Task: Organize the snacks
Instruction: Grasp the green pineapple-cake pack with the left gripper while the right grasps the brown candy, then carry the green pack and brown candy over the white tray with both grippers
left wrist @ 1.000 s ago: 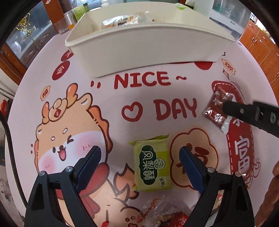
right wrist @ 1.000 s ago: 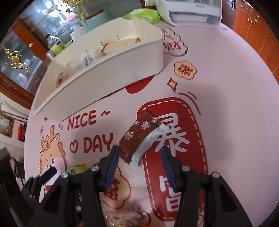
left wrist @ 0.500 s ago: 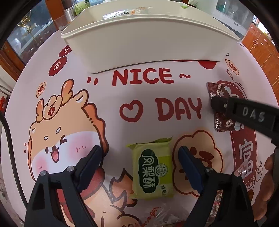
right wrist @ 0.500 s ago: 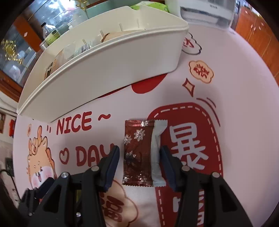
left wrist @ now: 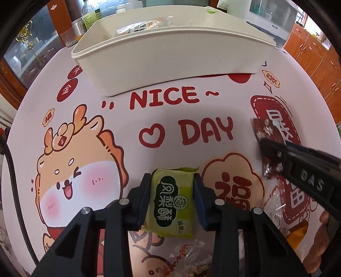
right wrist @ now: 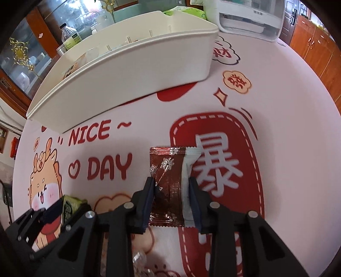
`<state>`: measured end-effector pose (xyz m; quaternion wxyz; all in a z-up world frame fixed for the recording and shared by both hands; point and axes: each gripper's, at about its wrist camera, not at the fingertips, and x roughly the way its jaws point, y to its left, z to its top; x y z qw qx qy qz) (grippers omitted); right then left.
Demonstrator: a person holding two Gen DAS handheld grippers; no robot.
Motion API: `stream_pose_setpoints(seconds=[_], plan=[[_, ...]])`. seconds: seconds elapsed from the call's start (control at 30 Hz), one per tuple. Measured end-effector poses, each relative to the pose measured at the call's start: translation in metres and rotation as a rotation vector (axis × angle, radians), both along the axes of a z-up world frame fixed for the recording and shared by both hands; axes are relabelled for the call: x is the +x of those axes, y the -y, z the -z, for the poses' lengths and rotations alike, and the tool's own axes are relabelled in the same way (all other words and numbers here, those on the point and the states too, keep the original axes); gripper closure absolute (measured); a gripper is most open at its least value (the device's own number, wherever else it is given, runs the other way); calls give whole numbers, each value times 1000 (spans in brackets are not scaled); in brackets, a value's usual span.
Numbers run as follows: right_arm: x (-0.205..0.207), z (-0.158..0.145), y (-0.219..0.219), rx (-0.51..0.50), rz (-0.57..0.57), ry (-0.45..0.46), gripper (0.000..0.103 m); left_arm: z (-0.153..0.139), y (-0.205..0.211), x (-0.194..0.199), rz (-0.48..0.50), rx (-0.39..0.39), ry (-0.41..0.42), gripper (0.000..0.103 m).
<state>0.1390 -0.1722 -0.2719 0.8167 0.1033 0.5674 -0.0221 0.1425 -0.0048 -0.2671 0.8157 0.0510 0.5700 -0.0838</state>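
Observation:
My left gripper (left wrist: 172, 181) is shut on a green snack packet (left wrist: 173, 202) that lies on the printed tablecloth. My right gripper (right wrist: 171, 183) is shut on a dark red snowflake snack packet (right wrist: 168, 183), also at table level. The right gripper and the red packet (left wrist: 264, 132) show at the right of the left wrist view. The left gripper with the green packet (right wrist: 69, 207) shows at the lower left of the right wrist view. A cream divided bin (left wrist: 170, 64) with a few snacks inside stands behind both, and it also shows in the right wrist view (right wrist: 127, 85).
Loose clear-wrapped snacks (left wrist: 191, 255) and an orange packet (left wrist: 298, 234) lie near the table's front edge. A white appliance (right wrist: 249, 17) stands at the back right. Bottles (left wrist: 89, 17) and a glass cabinet are behind the bin.
Both grippers have closed: the left on the green packet, the right on the red packet. The red packet has turned straight between the right fingers.

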Motion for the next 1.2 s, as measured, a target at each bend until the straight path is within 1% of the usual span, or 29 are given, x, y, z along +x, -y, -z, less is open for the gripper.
stream_pose_setpoints(seconds=[0.27,0.47,0.53,0.63,0.87,1.2], plan=[[-32,0,10,23,-5,-8,72,-3,-14,-3,-47,-9,-9,67],[-47,-6,15,19,2,-3,73,-18,-20,-8,-60,-13,9,67],[-45,-11,13,20,1,7,73,-25,-21,-9,-64,-21,9,67],[-46,-22,10,22,-6,34,73,-38,-19,-11,-59,-33,26,67],[-42,-60,3,40,-29,123,73,-74,-17,-9,-48,-74,81,67],[-32,-111,0,62,-40,240,73,-129,-13,14,-18,-106,170,67]])
